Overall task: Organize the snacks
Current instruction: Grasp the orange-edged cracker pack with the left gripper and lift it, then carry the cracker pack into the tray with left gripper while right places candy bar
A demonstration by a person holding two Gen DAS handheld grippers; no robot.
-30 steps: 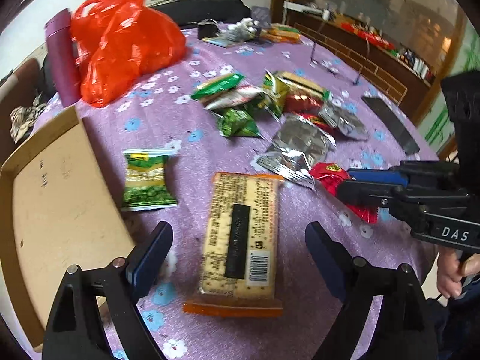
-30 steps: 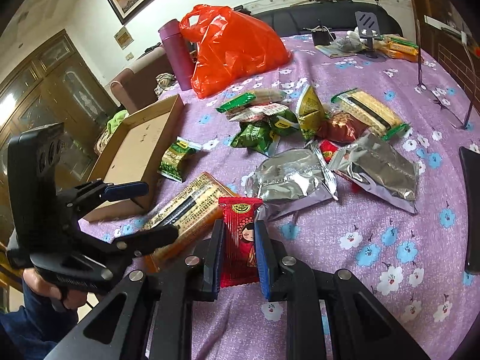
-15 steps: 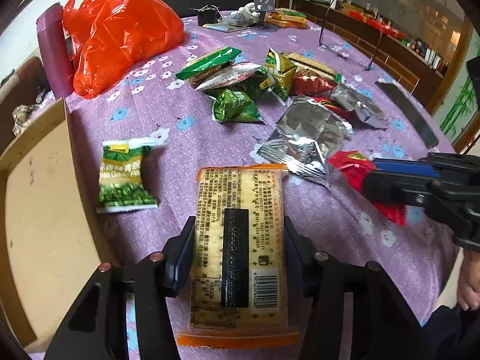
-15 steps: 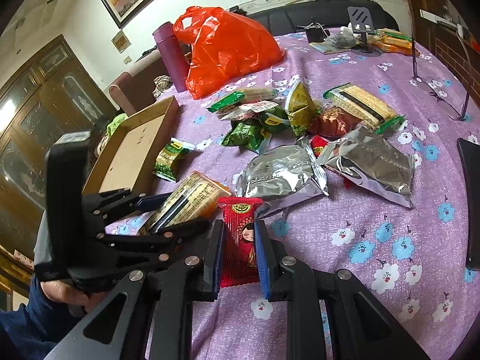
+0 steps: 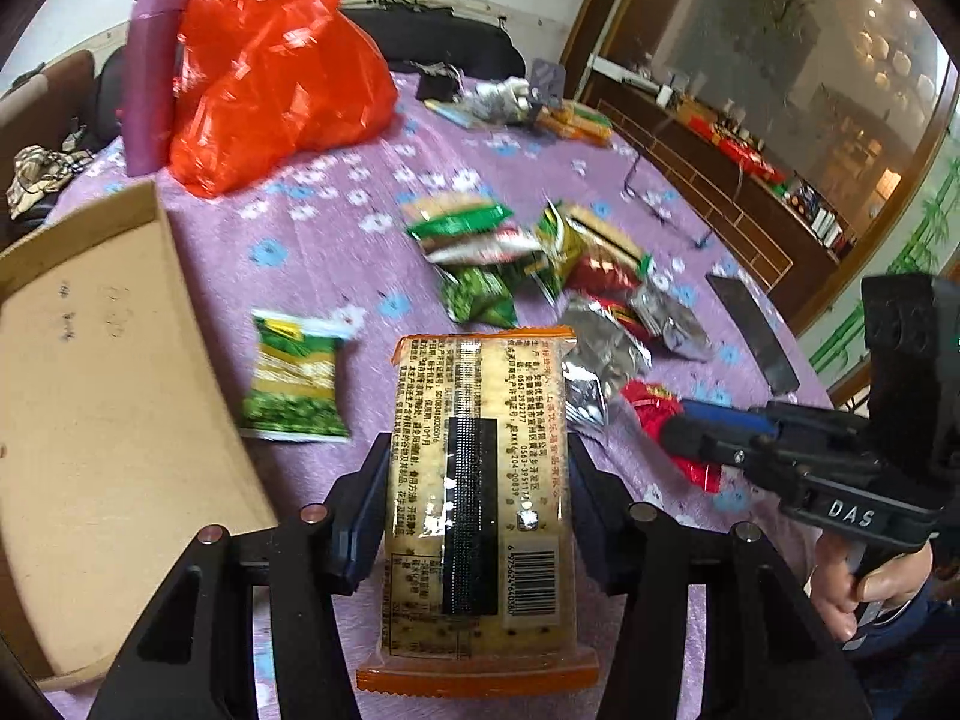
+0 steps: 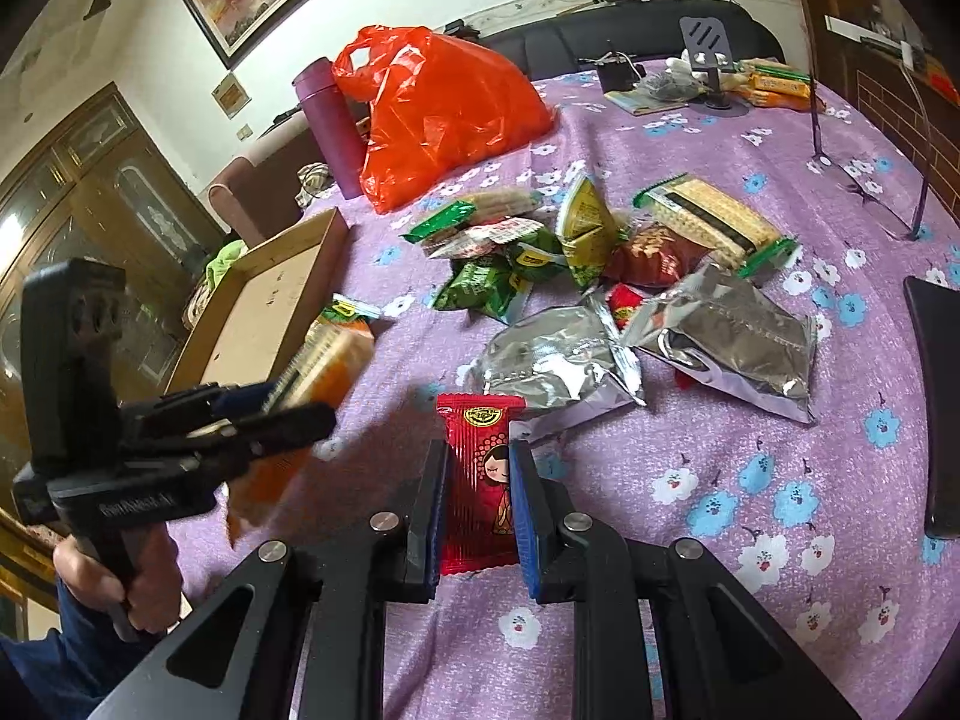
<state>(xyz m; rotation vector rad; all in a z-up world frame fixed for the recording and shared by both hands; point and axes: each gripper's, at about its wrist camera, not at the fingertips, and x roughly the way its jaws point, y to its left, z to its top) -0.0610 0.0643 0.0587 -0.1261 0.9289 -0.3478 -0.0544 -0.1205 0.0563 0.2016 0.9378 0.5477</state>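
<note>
My left gripper (image 5: 477, 468) is shut on a long yellow cracker pack (image 5: 477, 480) with orange ends and holds it lifted above the purple flowered tablecloth. It also shows in the right wrist view (image 6: 324, 372), tilted and blurred. My right gripper (image 6: 478, 480) is shut on a small red snack packet (image 6: 480, 480) with a cartoon girl; the left wrist view shows that packet (image 5: 660, 420) held just over the cloth. An open cardboard box (image 5: 90, 390) lies at the left. A pile of snack packs (image 6: 576, 246) lies mid-table.
A green pea packet (image 5: 294, 378) lies beside the box. Two silver foil bags (image 6: 660, 336) lie near my right gripper. An orange plastic bag (image 6: 438, 114) and a purple bottle (image 6: 327, 120) stand at the back. A dark phone (image 6: 936, 408) lies at the right edge.
My left gripper closed on the cracker pack and raised it off the cloth, swinging left toward the box. My right gripper kept hold of the red packet, nearly still.
</note>
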